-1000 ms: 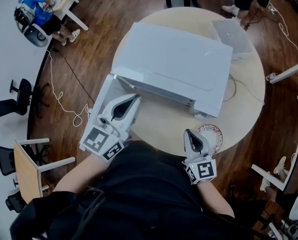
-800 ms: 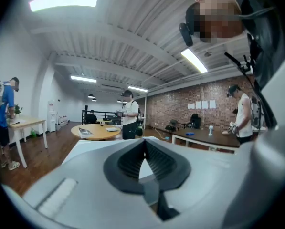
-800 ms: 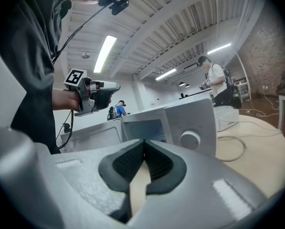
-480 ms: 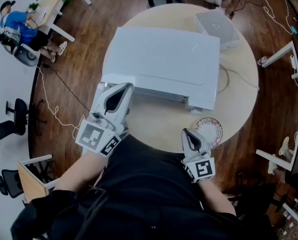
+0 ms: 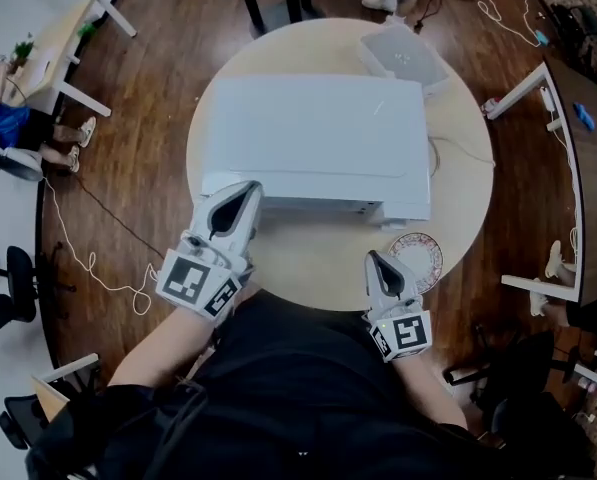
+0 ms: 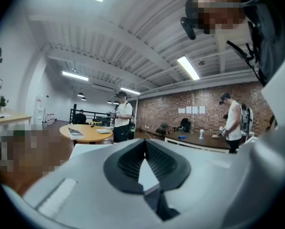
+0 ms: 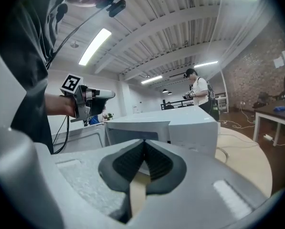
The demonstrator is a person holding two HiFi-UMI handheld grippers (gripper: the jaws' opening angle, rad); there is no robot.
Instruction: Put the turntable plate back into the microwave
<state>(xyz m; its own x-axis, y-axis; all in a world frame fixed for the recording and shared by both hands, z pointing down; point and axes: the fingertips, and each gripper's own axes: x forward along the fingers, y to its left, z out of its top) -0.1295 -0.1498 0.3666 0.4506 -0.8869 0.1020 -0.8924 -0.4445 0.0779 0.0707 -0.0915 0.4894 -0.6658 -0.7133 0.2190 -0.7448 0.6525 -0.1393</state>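
Turntable plate point(image 5: 423, 260) lies at the near right edge of the desk point(image 5: 308, 258); your right claw point(image 5: 375, 259) beside it is closed, empty. Your left claw point(image 5: 246, 188) is closed too.

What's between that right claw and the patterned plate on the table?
Nothing but a thin strip of bare table, seen in the head view; the right claw sits just beside the plate.

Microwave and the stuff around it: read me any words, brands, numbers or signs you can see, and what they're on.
No text can be read in any view.
Microwave: plain white top, no brand or label visible.
Left gripper and right gripper: black-and-white square markers only, no letters.
Sheets on the brick wall: too small to read.
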